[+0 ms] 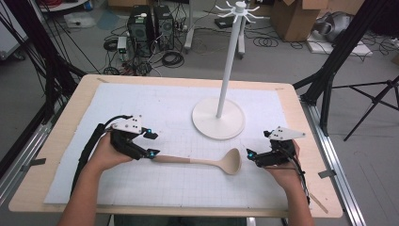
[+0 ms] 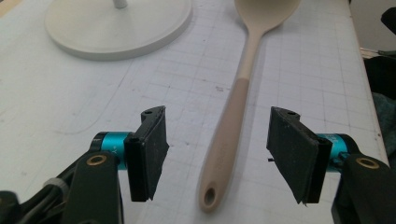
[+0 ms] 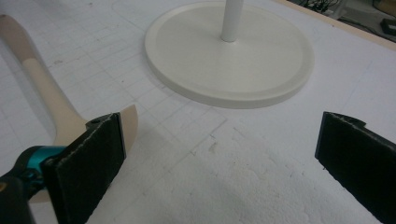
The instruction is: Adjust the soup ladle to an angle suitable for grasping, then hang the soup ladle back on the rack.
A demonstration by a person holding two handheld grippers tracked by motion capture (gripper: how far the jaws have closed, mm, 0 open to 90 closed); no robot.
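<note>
**High view: ladle flat on the mat, both grippers at its ends, nothing gripped**

High view: beige ladle (image 1: 207,161) lies flat on the white gridded mat (image 1: 141,108) covering the wooden tabletop (image 1: 306,141). Handle end points to the person's left, bowl to the right. White stand (image 1: 219,117) with round base and upright pole sits just behind the ladle's bowl, near it but apart.

Left gripper (image 1: 151,144) is at the handle end, held in the left hand (image 1: 106,153). Its jaws are apart. Left gripper view: handle tip with its hang hole lies between the two black pads (image 2: 149,149), nearer the middle, touching neither. Ladle runs straight away from the camera, bowl at the top of frame, stand base up left.

Right gripper (image 1: 250,155) is just beside the bowl end, held in the right hand (image 1: 282,174). Jaws spread wide. Right gripper view: the bowl's rim sits right behind the left-side pad (image 3: 88,163); can't tell if it touches. The gap between the pads holds bare mat only. Stand base is ahead, well inside frame, pole rising off the top.

Beyond the tabletop: floor (image 1: 282,61) with cables, computer towers (image 1: 148,26), cardboard boxes (image 1: 296,16), black tripod legs at the right.
</note>
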